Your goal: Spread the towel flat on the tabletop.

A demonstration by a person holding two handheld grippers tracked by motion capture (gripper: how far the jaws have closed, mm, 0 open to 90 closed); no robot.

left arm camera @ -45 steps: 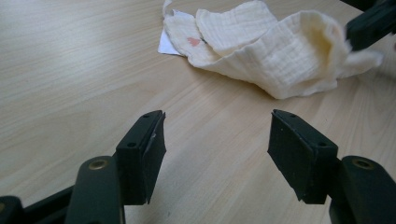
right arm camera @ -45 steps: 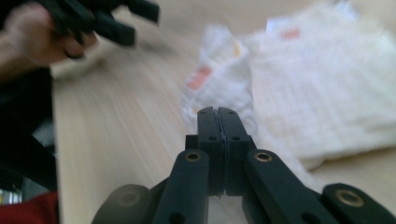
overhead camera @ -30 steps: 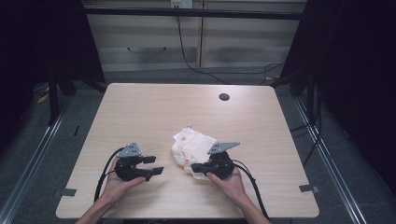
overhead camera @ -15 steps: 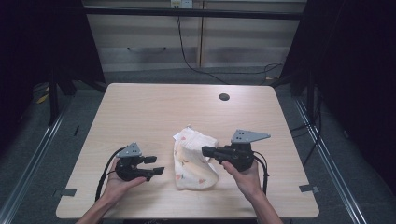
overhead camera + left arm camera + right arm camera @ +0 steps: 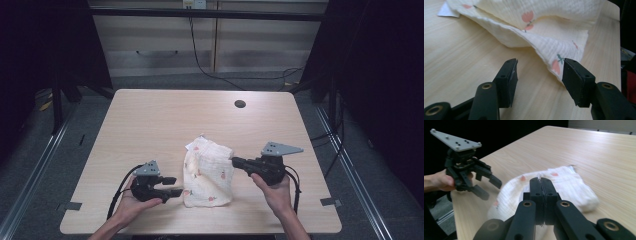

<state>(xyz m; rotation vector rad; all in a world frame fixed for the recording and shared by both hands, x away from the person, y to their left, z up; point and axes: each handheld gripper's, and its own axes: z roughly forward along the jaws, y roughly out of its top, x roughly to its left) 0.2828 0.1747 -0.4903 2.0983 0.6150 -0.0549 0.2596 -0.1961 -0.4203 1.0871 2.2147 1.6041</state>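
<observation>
On the near half of the wooden table (image 5: pixel 150 120), a crumpled cream cloth (image 5: pixel 209 172) printed with small pink flowers lay between my two hands. My left gripper (image 5: pixel 176 185) sat low by the table's front edge, pointing at the cloth's near left corner with its jaws spread wide; in the left gripper view that corner (image 5: pixel 556 62) reached into the gap between them, just beside one jaw, with nothing pinched. My right gripper (image 5: pixel 235 161) was held above the table at the cloth's right side, its tip at the cloth's upper right edge. In the right gripper view its jaws were pressed together, and I could not tell whether any fabric was caught between them. A small round hole (image 5: pixel 240 104) sat near the table's far edge.
</observation>
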